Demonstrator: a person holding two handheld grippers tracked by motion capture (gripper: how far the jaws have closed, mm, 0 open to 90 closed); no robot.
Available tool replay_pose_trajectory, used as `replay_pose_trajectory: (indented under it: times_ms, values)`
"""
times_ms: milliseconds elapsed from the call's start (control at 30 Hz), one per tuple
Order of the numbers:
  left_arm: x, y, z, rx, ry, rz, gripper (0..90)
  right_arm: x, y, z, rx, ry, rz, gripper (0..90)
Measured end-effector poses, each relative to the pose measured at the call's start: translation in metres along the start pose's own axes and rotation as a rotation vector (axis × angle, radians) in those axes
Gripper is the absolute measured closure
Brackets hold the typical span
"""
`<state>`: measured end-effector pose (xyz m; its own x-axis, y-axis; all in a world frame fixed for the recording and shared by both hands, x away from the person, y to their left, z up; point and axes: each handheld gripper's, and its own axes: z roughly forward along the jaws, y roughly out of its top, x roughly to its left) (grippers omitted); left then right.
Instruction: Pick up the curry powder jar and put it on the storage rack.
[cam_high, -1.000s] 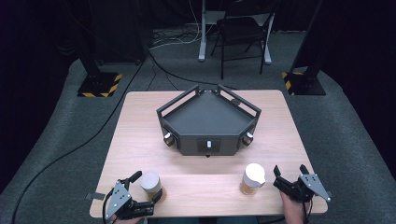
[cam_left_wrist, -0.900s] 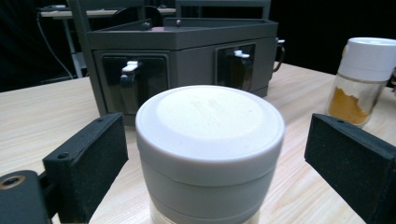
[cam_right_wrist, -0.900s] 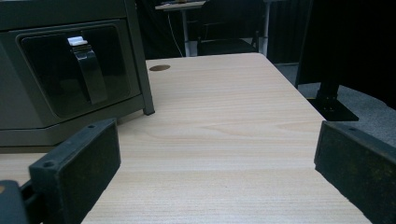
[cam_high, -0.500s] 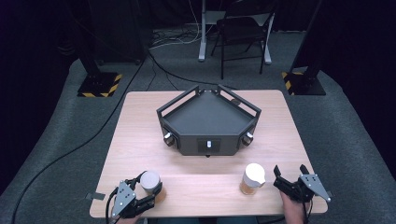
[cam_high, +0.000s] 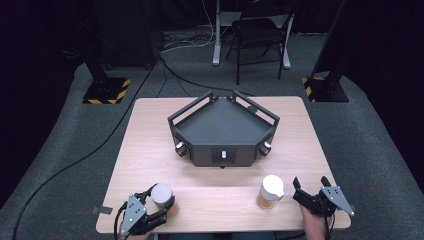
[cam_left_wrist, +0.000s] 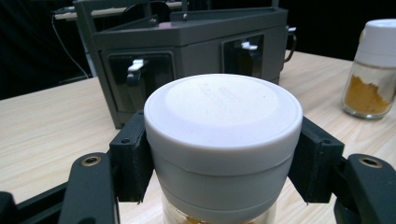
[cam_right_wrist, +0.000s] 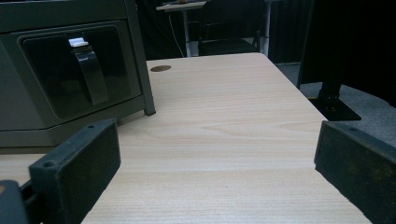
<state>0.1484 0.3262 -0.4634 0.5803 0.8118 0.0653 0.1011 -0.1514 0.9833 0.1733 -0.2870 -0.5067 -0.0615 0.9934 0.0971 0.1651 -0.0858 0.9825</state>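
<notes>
Left gripper (cam_high: 150, 212): I see its jaws closed on the white cap of the left jar (cam_left_wrist: 223, 140); they have just been closing, with the jar between them, and both pads now press on the sides of the cap.
Left jar: it stands upright on the tabletop (cam_high: 150, 145), well in front of the dark tray (cam_high: 223, 125), toward its left front corner and close to the near edge of the tabletop. A little orange-yellow powder shows under the cap.
Right gripper (cam_high: 312, 195): I see its jaws wide apart, with nothing between them, only bare wood.
Right jar (cam_high: 270, 192): upright, in front of the dark tray toward its right front corner, just beside the right gripper and apart from it. It has a white cap, clear glass, and orange-yellow powder filling the lower part.
Dark tray: a five-sided frame at the middle of the tabletop, with a small latch with a white tip in each front panel.
Writing: I can read no brand, label or text on either jar, on the caps, or on the tray.
Hole (cam_right_wrist: 160, 68): a small round one in the tabletop, behind the right corner of the tray.
</notes>
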Motion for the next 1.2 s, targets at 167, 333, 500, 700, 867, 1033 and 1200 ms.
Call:
replay_pose_trajectory:
  times_ms: [167,333,500,700,867,1033,1200]
  values:
    - [-0.001,0.003,0.001,-0.01,-0.007,-0.003,33.1,-0.001,0.0,0.0,-0.002,0.002,0.002,0.0]
    - [-0.003,0.006,0.004,-0.015,-0.011,-0.007,33.0,-0.001,0.0,0.0,0.0,0.003,0.004,0.0]
    - [-0.005,0.012,0.01,-0.021,-0.019,-0.005,33.1,-0.001,0.0,0.0,0.002,0.006,0.004,0.0]
    - [-0.006,0.024,0.018,-0.036,-0.041,-0.008,33.1,-0.003,0.0,0.0,0.0,0.008,0.012,0.0]
    - [-0.009,0.037,0.026,-0.036,-0.054,0.007,33.0,-0.003,0.0,0.0,0.001,0.01,0.013,0.0]
    - [-0.012,0.049,0.034,-0.053,-0.063,-0.009,33.0,-0.004,0.0,0.0,0.001,0.011,0.016,0.0]
    - [-0.015,0.061,0.043,-0.052,-0.075,0.003,33.1,-0.004,0.0,0.0,0.001,0.013,0.014,0.0]
